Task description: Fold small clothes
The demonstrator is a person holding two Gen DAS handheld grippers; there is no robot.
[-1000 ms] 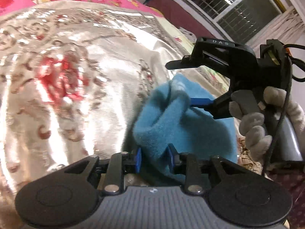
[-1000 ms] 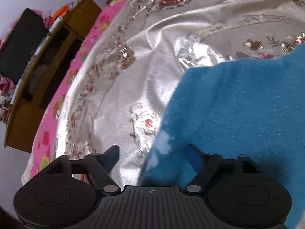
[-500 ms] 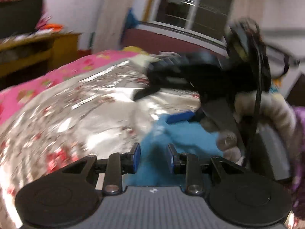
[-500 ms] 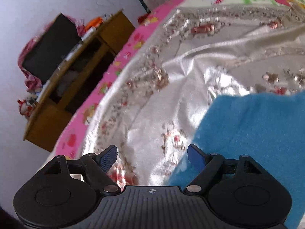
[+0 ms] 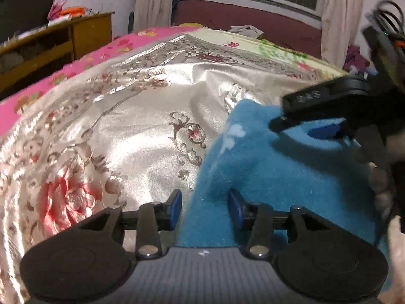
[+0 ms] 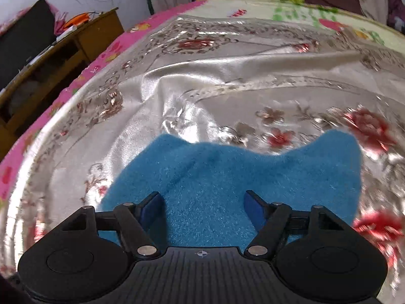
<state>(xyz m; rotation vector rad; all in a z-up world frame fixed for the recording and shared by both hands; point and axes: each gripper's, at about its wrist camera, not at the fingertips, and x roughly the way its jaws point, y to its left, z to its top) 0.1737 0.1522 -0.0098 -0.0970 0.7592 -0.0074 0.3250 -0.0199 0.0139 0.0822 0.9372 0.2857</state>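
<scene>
Satin bedspread [image 6: 202,96], silver-white with red embroidered flowers, covers the bed; a pink floral sheet [image 5: 83,58] shows past its far-left edge, and a wooden shelf unit [image 5: 50,43] stands beyond that against the wall.

On the bedspread lies the task's thing — a small blue fleece garment [image 6: 227,177], which piece of clothing I cannot tell. Taking the garment as landmark: from the right wrist view its near part runs under and between the fingers of the right tongs [image 6: 202,209], and its far edge ends in two rounded corners, one to the far left and one to the far right, so its long axis runs across the tongs, not along them. The right tongs stand wide apart, gripping nothing, directly over the garment's middle near edge.

The left tongs [image 5: 205,209] sit at the garment's left border. Their jaws are parted too; a raised fold of blue fleece stands between the two pads, close to the right one, but neither pad presses it — no hold, as far as I can judge. In this view the right tongs [image 5: 319,121] hover over the garment's far right part.

Both tongs are equally near the cloth. I judge the coming move turns on each one closing on its own end of that crosswise axis.
</scene>
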